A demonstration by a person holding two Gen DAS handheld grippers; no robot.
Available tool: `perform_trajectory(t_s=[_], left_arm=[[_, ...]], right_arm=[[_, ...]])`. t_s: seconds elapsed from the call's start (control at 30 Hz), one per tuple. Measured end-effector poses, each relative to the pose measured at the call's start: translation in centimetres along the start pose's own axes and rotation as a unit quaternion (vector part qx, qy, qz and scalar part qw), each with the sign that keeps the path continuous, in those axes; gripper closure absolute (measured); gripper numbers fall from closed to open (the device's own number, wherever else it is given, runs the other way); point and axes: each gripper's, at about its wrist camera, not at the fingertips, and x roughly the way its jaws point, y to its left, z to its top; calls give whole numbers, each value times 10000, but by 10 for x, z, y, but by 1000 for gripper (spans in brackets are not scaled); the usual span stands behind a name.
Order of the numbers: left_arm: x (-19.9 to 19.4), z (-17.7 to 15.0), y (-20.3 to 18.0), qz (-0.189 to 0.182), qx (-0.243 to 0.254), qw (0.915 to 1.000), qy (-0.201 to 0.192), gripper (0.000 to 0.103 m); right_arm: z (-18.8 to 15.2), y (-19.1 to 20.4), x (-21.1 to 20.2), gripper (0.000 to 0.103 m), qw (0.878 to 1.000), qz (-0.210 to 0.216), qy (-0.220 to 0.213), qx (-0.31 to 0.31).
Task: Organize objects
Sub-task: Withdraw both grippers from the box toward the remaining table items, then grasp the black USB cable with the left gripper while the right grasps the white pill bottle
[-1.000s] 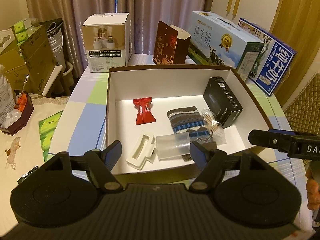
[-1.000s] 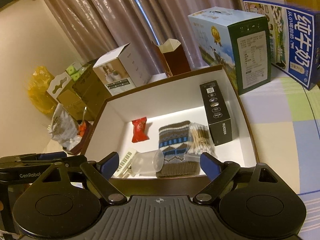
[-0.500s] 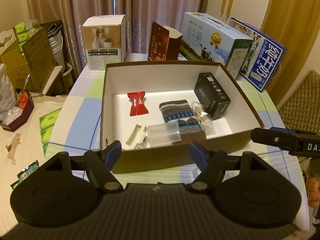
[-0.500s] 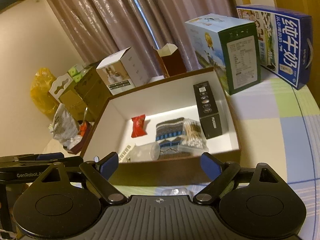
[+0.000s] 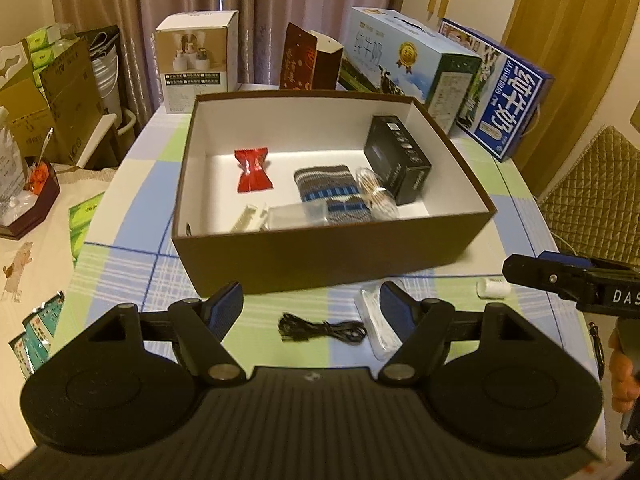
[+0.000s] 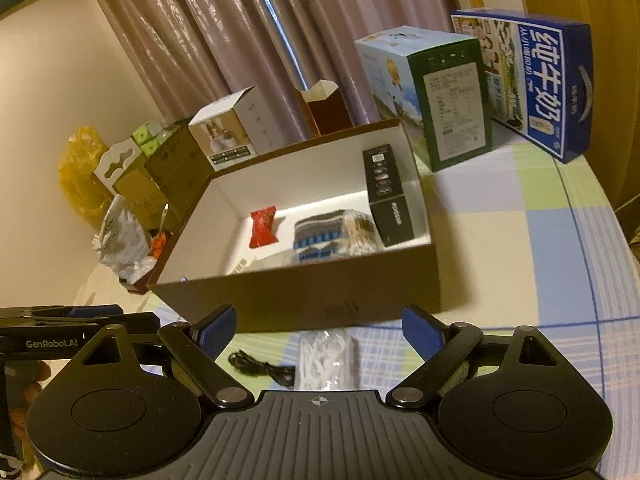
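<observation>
While both grippers hang back from the near wall of the brown box (image 5: 320,256), the step in hand looks like choosing the next loose item to put inside. The left gripper (image 5: 310,306) has its jaws spread wide and empty at the lower centre of its frame; the right gripper (image 6: 316,326) is likewise wide apart and holds nothing.

Already in the box, mid-frame, lie a red packet (image 5: 253,170), a knitted sleeve (image 5: 330,192), a bag of cotton swabs (image 5: 376,196), a black carton (image 5: 398,158), a clear container (image 5: 298,216) and a white plastic piece (image 5: 250,218).

On the checked tablecloth (image 5: 120,272) just below the box wall are a black cable (image 5: 322,328), a clear packet of white pieces (image 6: 326,358) and a small white cylinder (image 5: 493,288) at the right.

The cable lies between the left gripper's jaws, so I judge the next move is lowering onto it and pinching its bundled middle, since a loose end would trail.
</observation>
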Motion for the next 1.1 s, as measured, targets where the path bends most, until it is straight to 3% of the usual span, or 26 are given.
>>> perform_trajectory(t_s=[0.63,1.1], left_arm=[[2,-52,-27,-293,7,9992,272,32],[20,-65,-26,-94,-56,9989,452,32]], right_arm=[[-47,-27,-26,15,9993,-231,306,-44],[-60,-52,-18,15,9969,-634,465,-21]])
